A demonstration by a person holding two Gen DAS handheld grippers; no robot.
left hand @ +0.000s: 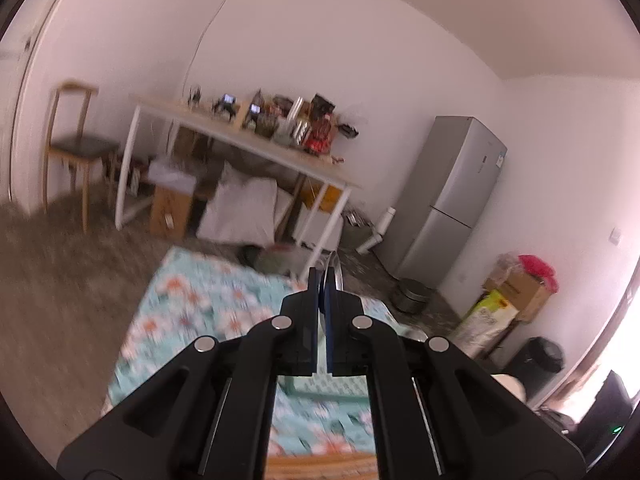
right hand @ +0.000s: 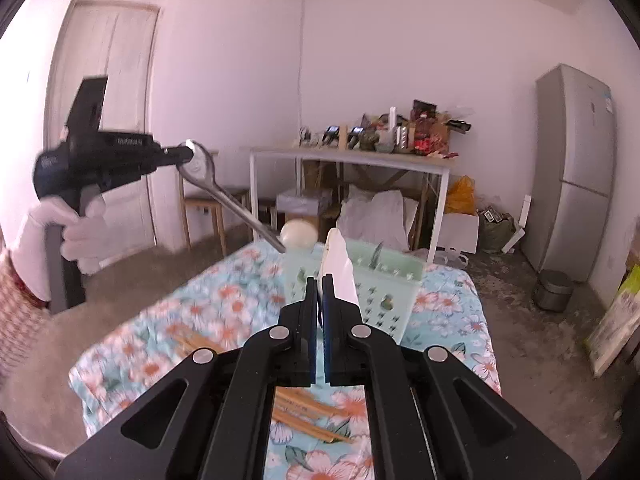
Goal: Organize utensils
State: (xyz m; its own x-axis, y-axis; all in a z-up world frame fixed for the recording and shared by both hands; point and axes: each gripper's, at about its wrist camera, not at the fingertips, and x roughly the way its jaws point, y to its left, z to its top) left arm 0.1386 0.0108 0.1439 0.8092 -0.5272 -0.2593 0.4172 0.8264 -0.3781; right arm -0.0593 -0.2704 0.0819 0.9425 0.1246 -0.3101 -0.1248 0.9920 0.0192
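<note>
My left gripper (left hand: 323, 280) is shut on a metal spoon (left hand: 335, 270) by its bowl; in the right wrist view the left gripper (right hand: 188, 155) holds the metal spoon (right hand: 224, 196) high at the left, handle slanting down toward the basket. My right gripper (right hand: 320, 284) is shut on a white spoon (right hand: 340, 268), held just in front of a pale green perforated utensil basket (right hand: 384, 292) on the floral tablecloth (right hand: 224, 300). Several wooden chopsticks (right hand: 304, 412) lie on the cloth under my right gripper.
A white round object (right hand: 298, 234) sits behind the basket. A cluttered white table (right hand: 348, 158) stands at the far wall, with a grey fridge (right hand: 576, 168) at right and a wooden stool (right hand: 208, 204) at left. The cloth's left edge drops to the floor.
</note>
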